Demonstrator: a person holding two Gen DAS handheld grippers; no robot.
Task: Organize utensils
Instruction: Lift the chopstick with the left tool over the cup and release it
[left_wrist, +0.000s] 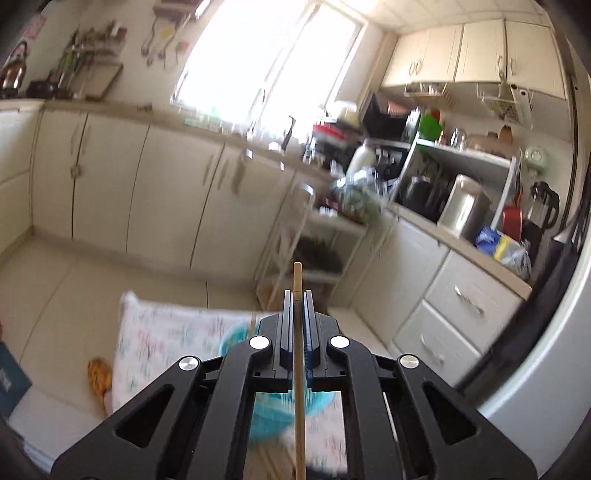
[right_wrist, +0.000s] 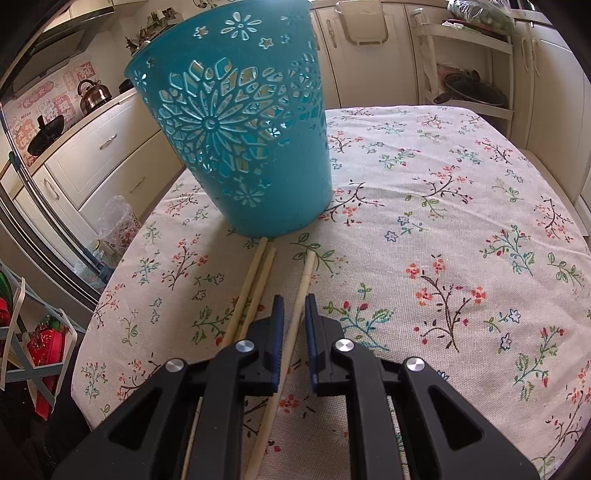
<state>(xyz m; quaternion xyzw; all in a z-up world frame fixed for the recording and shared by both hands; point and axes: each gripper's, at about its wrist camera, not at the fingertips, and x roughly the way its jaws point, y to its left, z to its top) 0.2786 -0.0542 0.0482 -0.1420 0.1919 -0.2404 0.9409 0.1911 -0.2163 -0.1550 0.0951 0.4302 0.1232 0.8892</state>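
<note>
My left gripper (left_wrist: 297, 293) is shut on a wooden chopstick (left_wrist: 297, 275), which stands between the pads with its tip poking out above them. It is held up in the air over the floral tablecloth (left_wrist: 166, 332) and the blurred teal basket (left_wrist: 236, 339). In the right wrist view the teal cut-out basket (right_wrist: 243, 147) stands upright on the table (right_wrist: 443, 221). Two chopsticks (right_wrist: 258, 273) lie side by side in front of it. A third chopstick (right_wrist: 306, 277) runs through the narrow gap of my right gripper (right_wrist: 294, 299), whose pads stand slightly apart and do not press it.
Cream cabinets (left_wrist: 110, 177) and a white shelf cart (left_wrist: 295, 236) line the far wall. A crowded counter (left_wrist: 461, 221) and a grey fridge (left_wrist: 535, 350) are at the right. Left of the table stand a fridge (right_wrist: 37, 221) and a rack with red items (right_wrist: 44, 339).
</note>
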